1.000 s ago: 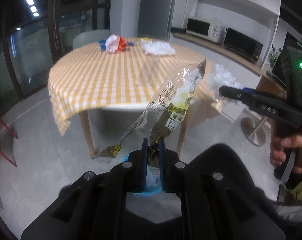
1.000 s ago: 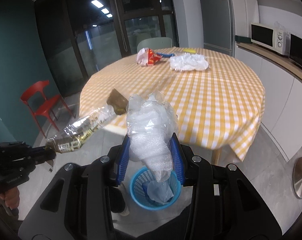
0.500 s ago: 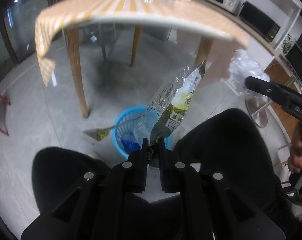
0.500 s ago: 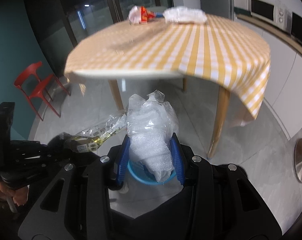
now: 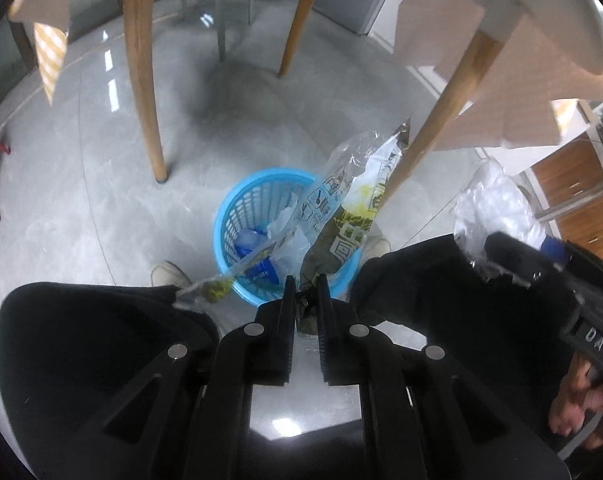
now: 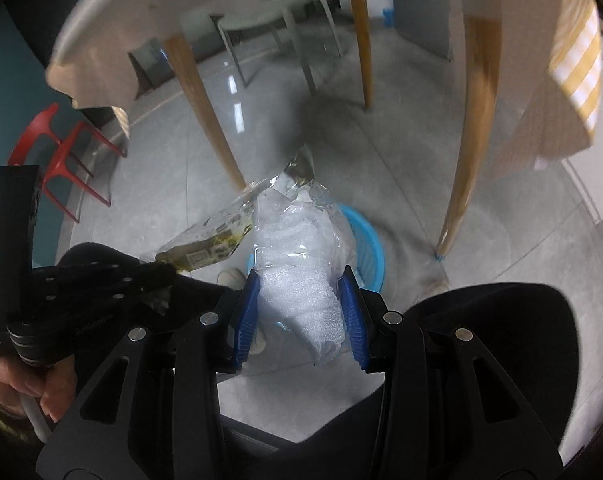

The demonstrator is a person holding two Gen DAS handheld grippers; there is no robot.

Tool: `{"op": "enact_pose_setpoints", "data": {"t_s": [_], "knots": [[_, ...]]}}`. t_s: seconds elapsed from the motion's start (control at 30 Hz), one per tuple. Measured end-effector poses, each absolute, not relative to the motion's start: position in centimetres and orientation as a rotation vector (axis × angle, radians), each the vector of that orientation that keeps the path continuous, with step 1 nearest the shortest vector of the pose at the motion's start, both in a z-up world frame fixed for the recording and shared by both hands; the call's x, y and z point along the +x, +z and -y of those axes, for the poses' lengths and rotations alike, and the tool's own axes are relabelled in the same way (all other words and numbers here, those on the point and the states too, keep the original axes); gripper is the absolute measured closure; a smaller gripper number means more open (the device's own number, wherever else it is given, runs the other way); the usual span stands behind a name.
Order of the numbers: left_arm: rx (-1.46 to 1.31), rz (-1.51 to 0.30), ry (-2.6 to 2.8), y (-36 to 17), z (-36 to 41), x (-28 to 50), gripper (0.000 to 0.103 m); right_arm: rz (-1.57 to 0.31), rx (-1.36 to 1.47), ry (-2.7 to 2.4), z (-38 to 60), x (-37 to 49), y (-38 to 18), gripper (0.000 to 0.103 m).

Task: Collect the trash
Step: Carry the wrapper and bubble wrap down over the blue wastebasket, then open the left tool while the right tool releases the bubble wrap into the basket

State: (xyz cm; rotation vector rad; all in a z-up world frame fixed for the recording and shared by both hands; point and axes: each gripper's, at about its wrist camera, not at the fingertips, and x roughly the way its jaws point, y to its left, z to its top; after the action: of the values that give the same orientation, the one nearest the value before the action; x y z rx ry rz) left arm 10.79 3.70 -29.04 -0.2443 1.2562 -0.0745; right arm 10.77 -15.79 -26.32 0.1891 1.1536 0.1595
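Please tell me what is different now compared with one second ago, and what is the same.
Both grippers came down from table-top height to under the table, just above the blue basket. The tabletop trash is out of view now. Unchanged: the left gripper stays shut on the printed snack wrapper, and the right gripper keeps holding the white foam wrap. Nothing was released.

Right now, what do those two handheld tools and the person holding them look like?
Both are black plastic, with two angular linkage arms fastened by round silver pivot pins. The left tool has slim, dark ribbed pads; the right tool has bright blue ribbed pads. White lettering marks the right tool's side. The person wears black trousers and pale shoes.
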Motion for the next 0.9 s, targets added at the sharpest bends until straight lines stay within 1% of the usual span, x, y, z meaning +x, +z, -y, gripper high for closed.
{"op": "enact_pose_setpoints", "data": {"t_s": [0.13, 0.37, 0.6, 0.9], "knots": [[-0.261, -1.300, -0.049, -31.5, -4.2, 12.6, 0.094, -1.201, 0.225, 0.138, 16.0, 12.2, -28.8, 0.066], [-0.270, -1.350, 0.010, -34.0, -5.1, 14.8, 0.094, -1.260, 0.248, 0.104, 15.6, 15.0, -31.8, 0.066], [-0.276, -1.439, 0.070, -38.1, -5.2, 16.9, 0.094, -1.351, 0.239, 0.071, 15.6, 17.3, -35.7, 0.066], [-0.309, -1.576, 0.152, -44.3, -7.4, 19.7, 0.094, -1.463, 0.223, 0.040, 15.0, 20.1, -41.6, 0.065]]}}
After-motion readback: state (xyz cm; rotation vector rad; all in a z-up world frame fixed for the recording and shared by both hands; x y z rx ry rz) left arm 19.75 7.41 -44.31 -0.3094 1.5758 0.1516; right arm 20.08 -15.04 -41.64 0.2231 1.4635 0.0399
